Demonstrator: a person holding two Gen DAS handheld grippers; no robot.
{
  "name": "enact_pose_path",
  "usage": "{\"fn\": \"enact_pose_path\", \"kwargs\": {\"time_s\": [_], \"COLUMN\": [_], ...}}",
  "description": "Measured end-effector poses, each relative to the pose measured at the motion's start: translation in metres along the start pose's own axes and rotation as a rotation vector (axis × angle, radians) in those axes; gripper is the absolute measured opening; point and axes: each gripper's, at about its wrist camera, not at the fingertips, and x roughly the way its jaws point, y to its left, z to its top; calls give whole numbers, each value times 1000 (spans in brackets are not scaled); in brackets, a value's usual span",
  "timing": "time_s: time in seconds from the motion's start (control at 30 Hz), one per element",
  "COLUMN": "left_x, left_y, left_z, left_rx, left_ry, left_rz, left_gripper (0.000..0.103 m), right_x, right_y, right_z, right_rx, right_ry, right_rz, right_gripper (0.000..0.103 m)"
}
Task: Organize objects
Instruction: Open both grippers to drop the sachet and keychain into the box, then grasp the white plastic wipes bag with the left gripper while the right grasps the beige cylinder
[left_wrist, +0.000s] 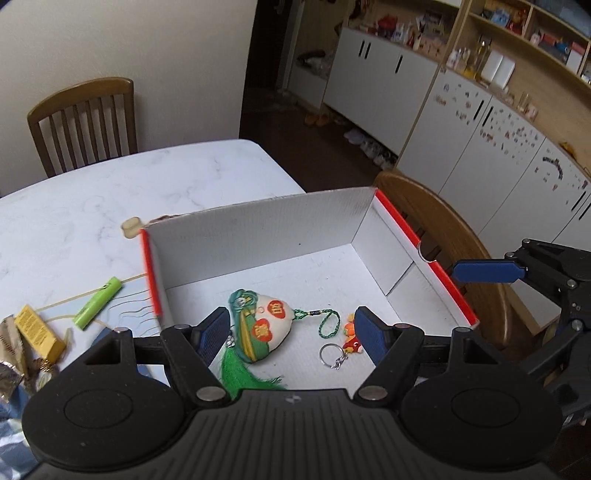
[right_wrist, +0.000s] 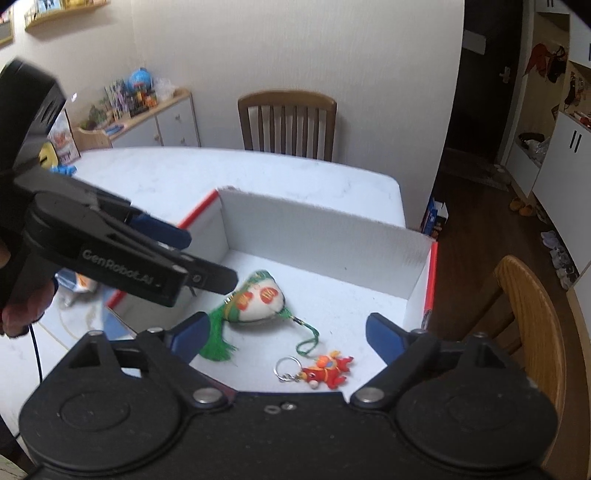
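Left gripper (left_wrist: 291, 332): blue-padded fingers spread wide, nothing between them; hovering over the near part of the box, lower centre of the left wrist view; seen again as a black body with blue pads at the left of the right wrist view (right_wrist: 173, 240).
Right gripper (right_wrist: 284, 332): fingers apart, empty; low in its own frame above the near edge of the box; one blue finger poking in at the right edge of the left wrist view (left_wrist: 487, 271).
Box (left_wrist: 258, 221): white corrugated cardboard with red edges, open on top, centre of both views, resting on the table near its corner.
Sachet charm (left_wrist: 264, 325): cream and green stuffed pouch with red patches, green tassel and braided green loop; lying on the box floor, centre left.
Red keychain (right_wrist: 327, 371): small red and orange figure with a metal ring, on the box floor just right of the sachet's loop, apart from the pouch.
Green battery (left_wrist: 98, 302): lime cylinder, probably a rechargeable cell, lying on the table outside the box's left wall.
Yellow packet (left_wrist: 38, 332): small rectangular pack at far left, beside crinkled foil wrappers.
Table (left_wrist: 110, 192): white marble-patterned top, upper left of the left wrist view.
Chairs: one wooden slat-back (right_wrist: 288, 122) behind the table, another curved back (right_wrist: 532, 325) at right.
Cabinets (left_wrist: 480, 140): white doors with stickers, upper right.
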Motion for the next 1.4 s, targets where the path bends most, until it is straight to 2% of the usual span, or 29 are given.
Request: {"fn": "enact_pose_path", "kwargs": {"time_s": [0.17,0.23,0.3,0.53,0.9,0.93,0.97,1.0,1.17,1.4], "left_x": [-29,-41,-52,-85,-119,-122,-123,-126,-134,-127], "left_y": [10,15,20,48,114,121,128,135,168,209], "left_z": [-12,-17,-23,-46,-86,-89,-92,-95,-112,-127], "left_rx": [-3,-1,-2,-12,-50,-54,-56,-57,-64,-19], "left_ry": [-53,-76,-97,-148,-178,-180,-180,-183,-199,-157], "left_rz": [-3,6,3,15,26,30,28,28,36,37], "left_gripper": [74,80,81,81,87,92,101,103,103,103], "right_x": [-16,-21,-25,-30,-22,-20,-18,-16,-5,18], "right_y": [13,19,29,68,133,138,144,151,178,203], "right_z": [2,3,4,7,-6,-7,-8,-9,-14,-25], "right_rx": [26,39,53,67,86,83,79,76,64,74], "right_ry": [-54,-74,-90,-110,-81,-76,-72,-69,-49,3], "right_rz": [8,11,15,16,18,16,14,10,-6,-35], "right_gripper": [95,96,98,99,99,99,99,99,99,97]}}
